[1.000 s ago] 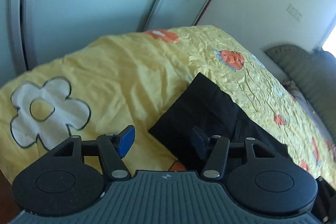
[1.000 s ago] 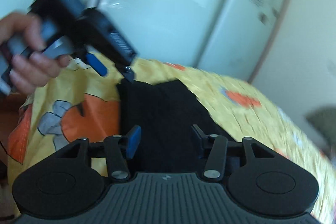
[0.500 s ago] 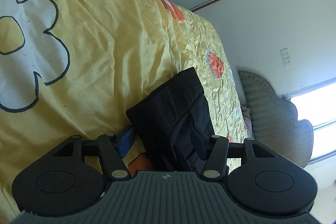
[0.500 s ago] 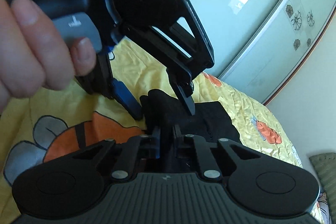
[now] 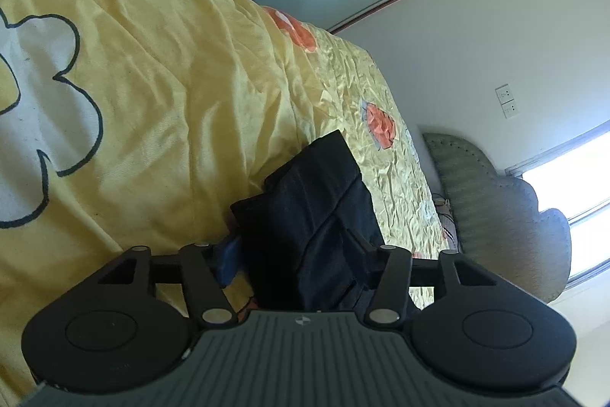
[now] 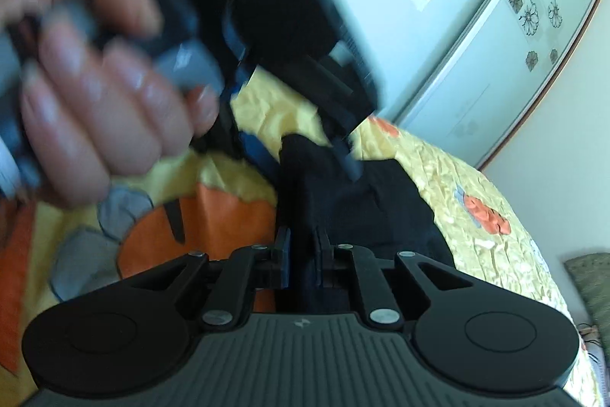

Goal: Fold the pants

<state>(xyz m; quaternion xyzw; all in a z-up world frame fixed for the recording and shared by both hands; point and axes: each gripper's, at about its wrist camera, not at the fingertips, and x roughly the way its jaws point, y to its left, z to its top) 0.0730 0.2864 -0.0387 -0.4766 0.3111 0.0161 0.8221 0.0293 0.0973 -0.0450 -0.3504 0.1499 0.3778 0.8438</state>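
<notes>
The right gripper (image 6: 303, 264) had just squeezed nearly shut on black cloth. The left gripper (image 5: 291, 248) stayed half open, held by a hand (image 6: 95, 94).

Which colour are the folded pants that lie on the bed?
Black; the pants show best in the left wrist view, on the yellow bedspread.

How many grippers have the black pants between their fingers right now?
2. The right gripper is pinched shut on the near edge of the black pants. The left gripper straddles the fold farther along, its jaws still wide.
</notes>
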